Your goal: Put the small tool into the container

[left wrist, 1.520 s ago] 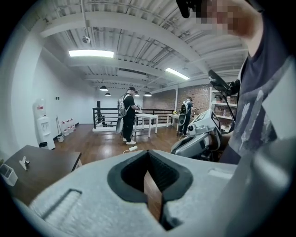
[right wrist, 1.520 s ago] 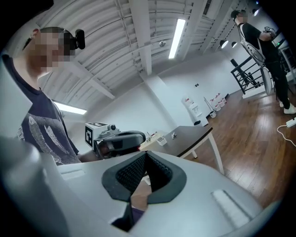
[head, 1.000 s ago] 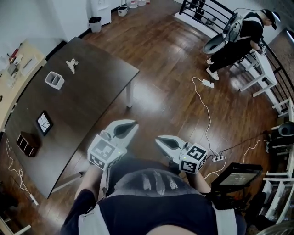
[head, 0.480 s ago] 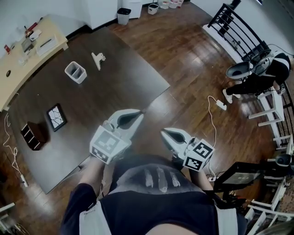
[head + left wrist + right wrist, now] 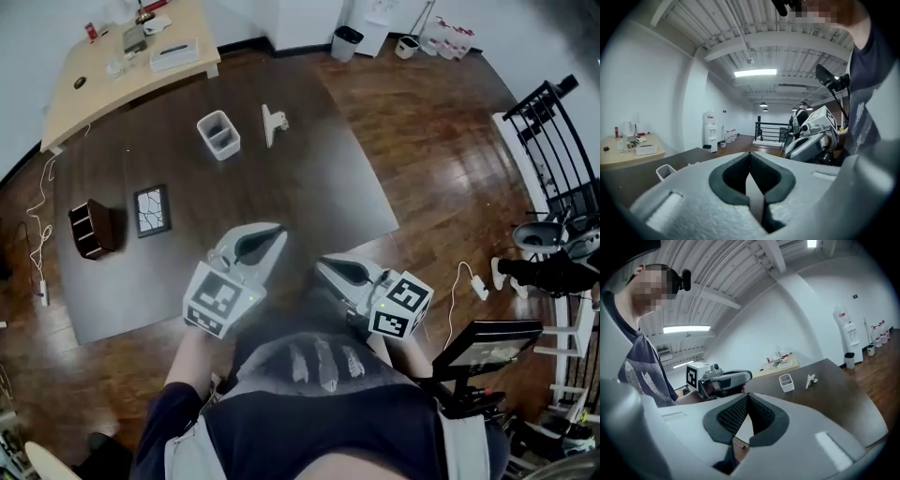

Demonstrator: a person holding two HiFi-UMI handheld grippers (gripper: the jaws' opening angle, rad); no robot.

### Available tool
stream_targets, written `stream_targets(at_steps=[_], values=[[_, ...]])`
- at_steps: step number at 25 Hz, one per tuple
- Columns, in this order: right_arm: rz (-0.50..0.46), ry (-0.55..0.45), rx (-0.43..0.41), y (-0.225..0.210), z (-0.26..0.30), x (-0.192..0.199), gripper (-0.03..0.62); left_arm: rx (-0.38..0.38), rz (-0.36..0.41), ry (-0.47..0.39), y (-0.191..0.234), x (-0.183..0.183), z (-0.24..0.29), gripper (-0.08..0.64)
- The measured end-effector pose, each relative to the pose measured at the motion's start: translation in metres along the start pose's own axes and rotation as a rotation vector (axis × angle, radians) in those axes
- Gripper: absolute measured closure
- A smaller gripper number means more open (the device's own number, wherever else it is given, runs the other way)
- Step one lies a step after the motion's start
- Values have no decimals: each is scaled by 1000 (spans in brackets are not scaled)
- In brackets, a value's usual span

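Left fingers: the left gripper (image 5: 277, 232) has its fingers pressed together on nothing, over the near edge of the surface (image 5: 309, 178).
Right fingers: the right gripper (image 5: 322, 266) is closed tight and empty, at the left gripper's 4 o'clock.
Tool: the small tool (image 5: 273, 123) lies on the surface at the left gripper's 12 o'clock, outside the container.
Container: the container (image 5: 218, 134) stands upright just beside the small tool, at its 9 o'clock, not touching it.
Around: a framed tile (image 5: 152, 208) at 10 o'clock and a brown box (image 5: 90, 228) at 9 o'clock.
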State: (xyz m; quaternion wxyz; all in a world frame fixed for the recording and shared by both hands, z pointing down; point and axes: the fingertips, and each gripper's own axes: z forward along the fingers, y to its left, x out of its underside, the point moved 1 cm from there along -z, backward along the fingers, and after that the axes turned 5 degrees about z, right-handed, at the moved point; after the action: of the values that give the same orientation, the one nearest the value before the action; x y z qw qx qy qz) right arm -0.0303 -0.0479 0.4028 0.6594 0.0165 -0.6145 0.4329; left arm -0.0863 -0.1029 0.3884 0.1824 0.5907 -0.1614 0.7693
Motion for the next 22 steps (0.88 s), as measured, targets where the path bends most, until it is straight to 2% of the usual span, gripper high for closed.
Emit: stream_targets(at_steps=[3,9,16,18,22], values=[[-9,25,-89,-26,10,-18,592,-80,-21,36,14,-1,18,558],[8,39,-213,-92,8,-57,592,-177,-65,80,26,-8,71,558],[66,179,-371,-148,3,-61,592,-321,-97,152,42,-15,115,558],[89,209,-390,-166,7,-61,591,-357,-104,170,47,-17,122,558],[172,246,-342,-202,24,-64,591,-407,-116,211,59,-13,127,558]])
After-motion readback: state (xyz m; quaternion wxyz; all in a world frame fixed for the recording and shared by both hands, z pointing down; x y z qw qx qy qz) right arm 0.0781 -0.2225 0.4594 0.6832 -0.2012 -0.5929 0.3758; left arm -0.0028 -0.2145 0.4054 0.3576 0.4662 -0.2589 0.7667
